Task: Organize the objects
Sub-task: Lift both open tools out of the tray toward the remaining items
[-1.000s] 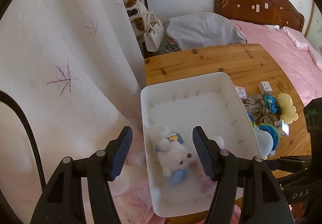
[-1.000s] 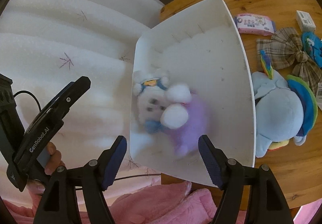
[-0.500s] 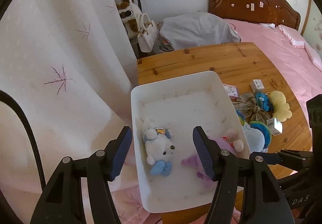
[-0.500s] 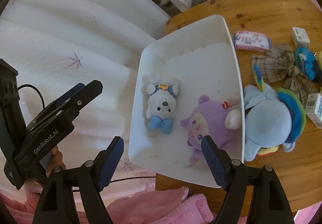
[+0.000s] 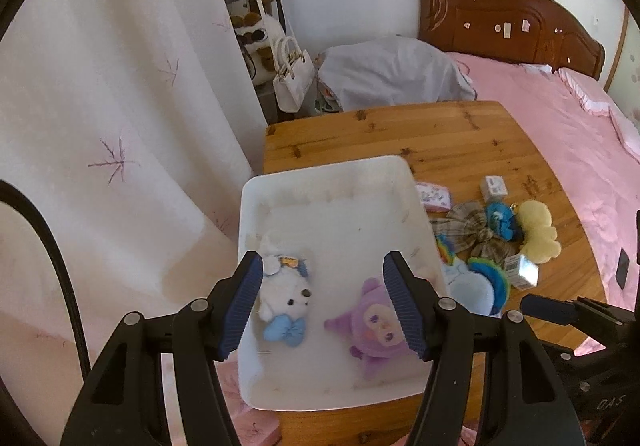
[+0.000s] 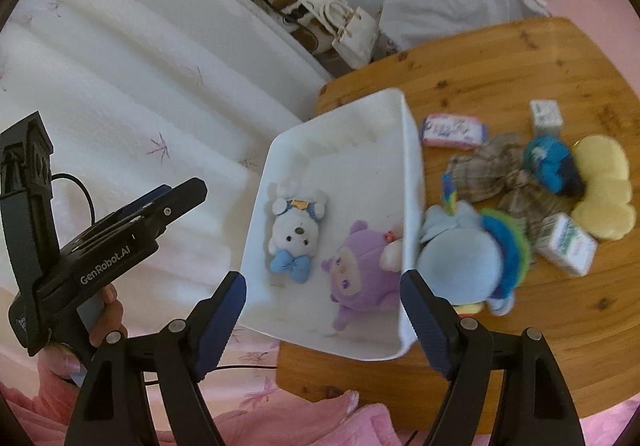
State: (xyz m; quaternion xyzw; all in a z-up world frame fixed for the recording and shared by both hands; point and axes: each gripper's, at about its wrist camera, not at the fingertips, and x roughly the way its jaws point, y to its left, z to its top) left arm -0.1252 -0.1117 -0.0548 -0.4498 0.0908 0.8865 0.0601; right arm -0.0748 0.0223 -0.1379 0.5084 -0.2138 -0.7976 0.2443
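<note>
- The left tongs (image 5: 322, 304) hang open and empty above the white bin (image 5: 256, 366).
- The right tongs (image 6: 324, 320) have just been opening; nothing sits between their jaws.
- In the bin, the white bear (image 6: 296, 234) lies at 9 o'clock of the purple plush (image 6: 360, 278); the two are just apart.
- On the counter (image 6: 500, 57), at 3 o'clock of the bin, the blue plush (image 6: 464, 262) touches its wall, with the plaid bow (image 6: 492, 173) and yellow plush (image 6: 604, 185) beyond.

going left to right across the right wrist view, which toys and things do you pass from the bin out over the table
white bear → purple plush → light blue plush → white carton → yellow plush
</note>
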